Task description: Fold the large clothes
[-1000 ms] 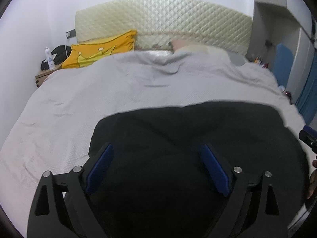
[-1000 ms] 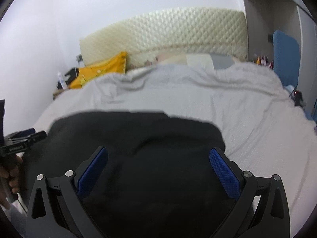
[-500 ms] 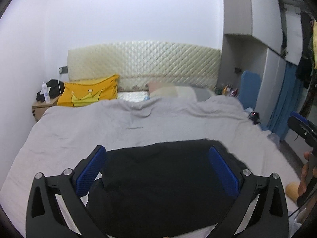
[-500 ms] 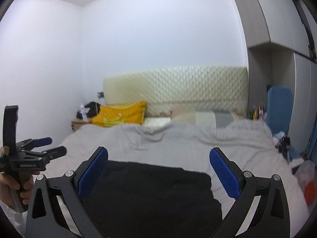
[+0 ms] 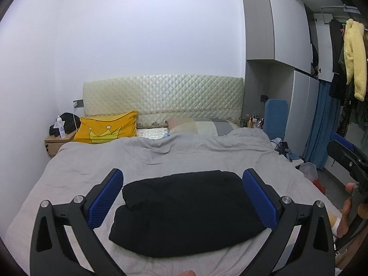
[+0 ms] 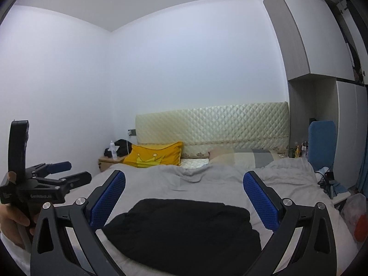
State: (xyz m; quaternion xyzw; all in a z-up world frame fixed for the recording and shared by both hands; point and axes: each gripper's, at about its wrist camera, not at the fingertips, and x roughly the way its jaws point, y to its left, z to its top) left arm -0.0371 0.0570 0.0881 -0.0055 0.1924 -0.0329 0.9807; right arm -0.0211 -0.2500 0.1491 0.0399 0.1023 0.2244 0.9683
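Observation:
A black garment (image 5: 186,211) lies folded into a compact rectangle on the grey bedspread (image 5: 161,158), near the foot of the bed; it also shows in the right wrist view (image 6: 184,232). My left gripper (image 5: 181,197) is open and empty, held above and behind the garment. My right gripper (image 6: 184,197) is open and empty too, raised clear of the cloth. The left gripper shows from the side at the left of the right wrist view (image 6: 62,172), and the right gripper sits at the right edge of the left wrist view (image 5: 345,156).
A yellow crown pillow (image 5: 107,127) and a grey-beige pillow (image 5: 200,126) lie by the quilted headboard (image 5: 161,96). A nightstand (image 5: 57,143) with a bottle stands left. A blue chair (image 5: 274,119), wardrobe and hanging clothes (image 5: 354,57) are on the right.
Both grippers have pulled up and back from the garment. It filled the lower views a second ago and now lies smaller and whole below the open fingers.

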